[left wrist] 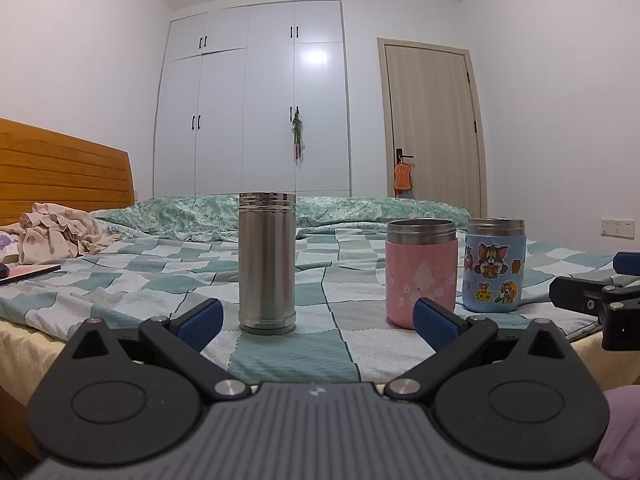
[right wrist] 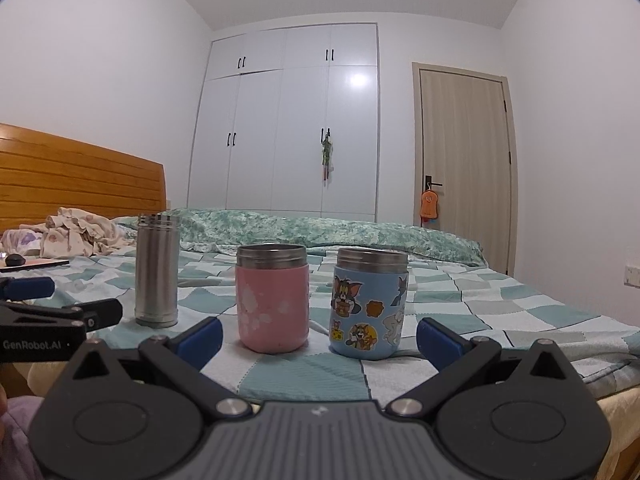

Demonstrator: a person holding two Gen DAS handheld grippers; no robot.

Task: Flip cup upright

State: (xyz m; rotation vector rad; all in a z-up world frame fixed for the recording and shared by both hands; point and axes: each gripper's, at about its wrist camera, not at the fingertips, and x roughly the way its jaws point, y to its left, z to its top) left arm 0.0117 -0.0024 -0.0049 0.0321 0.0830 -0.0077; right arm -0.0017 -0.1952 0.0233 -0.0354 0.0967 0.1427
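Note:
Three cups stand upright on the checked bedspread [left wrist: 304, 344], mouths up. A tall steel cup [left wrist: 267, 263] is at the left, a pink cup [left wrist: 421, 272] in the middle, a blue cartoon cup [left wrist: 495, 265] at the right. They also show in the right wrist view: steel cup [right wrist: 157, 276], pink cup [right wrist: 273, 298], blue cup [right wrist: 370, 303]. My left gripper [left wrist: 318, 320] is open and empty, just in front of the steel cup. My right gripper [right wrist: 320, 338] is open and empty, in front of the pink and blue cups.
The right gripper's body [left wrist: 596, 300] shows at the left view's right edge; the left gripper's body [right wrist: 56, 320] at the right view's left edge. Crumpled clothes [left wrist: 60, 236], a wooden headboard [left wrist: 60, 168], a folded quilt [left wrist: 360, 210], a wardrobe [left wrist: 256, 100] and a door [left wrist: 432, 120] lie beyond.

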